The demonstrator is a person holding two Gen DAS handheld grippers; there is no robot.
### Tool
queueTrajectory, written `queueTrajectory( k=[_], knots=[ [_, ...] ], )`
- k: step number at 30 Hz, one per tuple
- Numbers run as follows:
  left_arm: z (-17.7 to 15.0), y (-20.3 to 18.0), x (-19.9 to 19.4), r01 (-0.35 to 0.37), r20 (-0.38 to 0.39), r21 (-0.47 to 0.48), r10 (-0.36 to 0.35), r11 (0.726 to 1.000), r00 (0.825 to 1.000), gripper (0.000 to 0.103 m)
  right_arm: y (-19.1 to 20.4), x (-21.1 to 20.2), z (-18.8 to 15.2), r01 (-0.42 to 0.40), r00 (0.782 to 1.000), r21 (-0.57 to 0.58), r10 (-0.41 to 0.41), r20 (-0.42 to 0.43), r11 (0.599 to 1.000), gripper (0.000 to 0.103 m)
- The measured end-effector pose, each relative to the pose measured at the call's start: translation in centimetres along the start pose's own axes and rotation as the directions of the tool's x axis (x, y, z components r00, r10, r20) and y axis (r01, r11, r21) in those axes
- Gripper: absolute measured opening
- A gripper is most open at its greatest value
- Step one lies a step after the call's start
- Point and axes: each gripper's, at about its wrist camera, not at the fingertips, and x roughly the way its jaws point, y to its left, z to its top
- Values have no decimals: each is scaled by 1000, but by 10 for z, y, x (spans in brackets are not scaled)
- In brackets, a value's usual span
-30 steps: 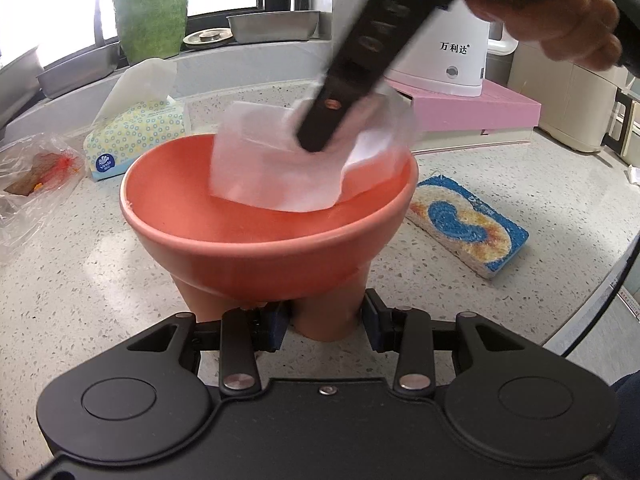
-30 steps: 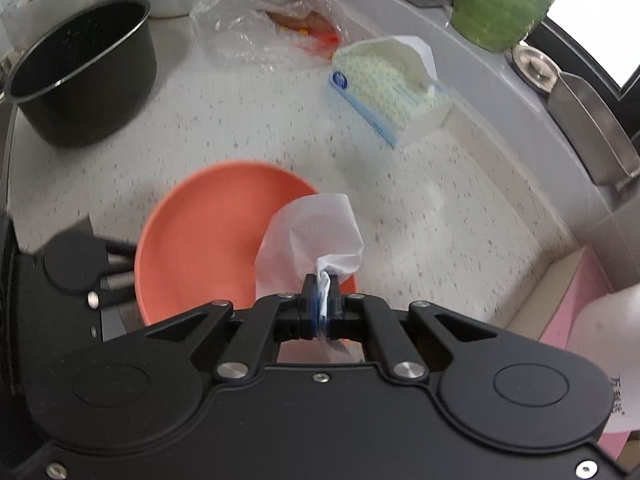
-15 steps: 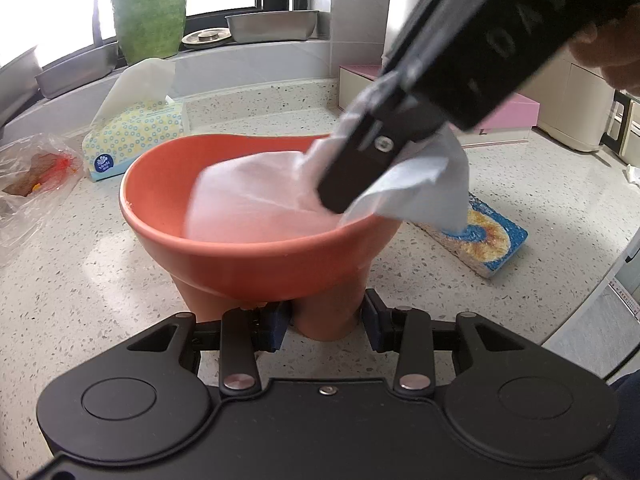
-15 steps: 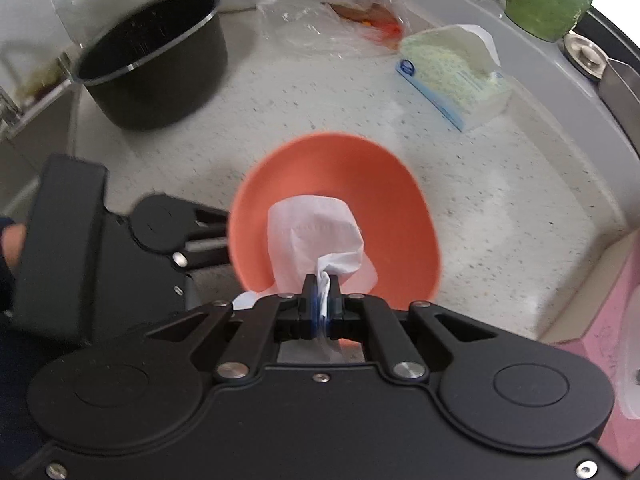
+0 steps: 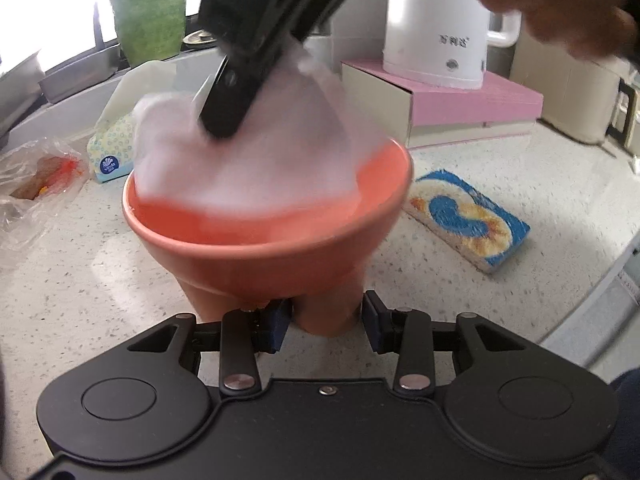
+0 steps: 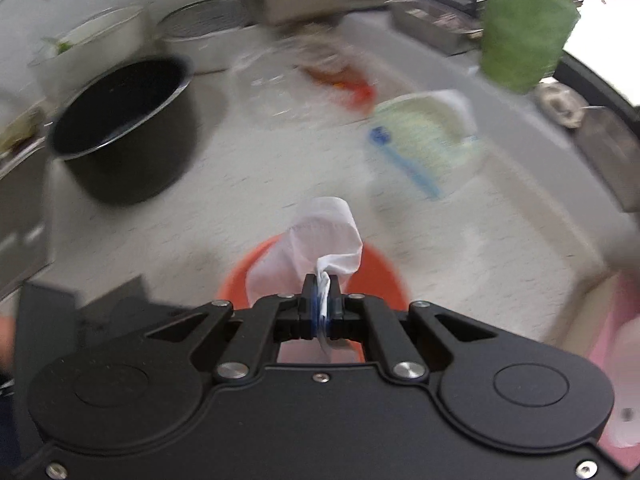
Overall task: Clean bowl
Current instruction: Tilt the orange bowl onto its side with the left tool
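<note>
Standing on speckled worktop [image 5: 540, 184]: orange bowl [image 5: 264, 256], foot clamped between left tongs [image 5: 325, 322]. Dragging across inner wall: white tissue [image 5: 256, 160], pinched in closed right tongs [image 6: 321, 300]. Advisable: keeping foot braced, pressing tissue flat, sweeping rim to base.

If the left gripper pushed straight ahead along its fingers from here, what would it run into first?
The orange bowl. The left gripper already has its fingers on either side of the bowl's foot, so pushing on would press the base further between them. Whether the pads touch the foot cannot be told; behind the bowl lies bare counter.
</note>
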Motion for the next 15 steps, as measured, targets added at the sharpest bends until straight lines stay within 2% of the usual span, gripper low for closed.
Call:
queueTrajectory(
  k=[5, 9, 11, 13, 15],
  knots=[
    [1, -4, -20, -29, 2, 44, 29, 999, 1000, 39, -28, -10, -10, 53, 999, 75, -54, 7, 996, 4],
    [11, -12, -62, -20, 50, 180, 11, 983, 999, 39, -41, -20, -26, 78, 997, 121, -80, 10, 990, 4],
    [21, -18, -74, -35, 67, 313, 15, 949, 998, 39, -44, -22, -34, 77, 997, 145, -80, 11, 986, 4],
    [27, -23, -74, -72, 66, 433, 48, 899, 997, 39, -46, -25, -41, 70, 997, 170, -74, 13, 983, 4],
    [26, -28, -59, -99, 52, 596, 85, 797, 995, 39, -42, -29, -48, 59, 998, 187, -63, 19, 981, 4]
  ],
)
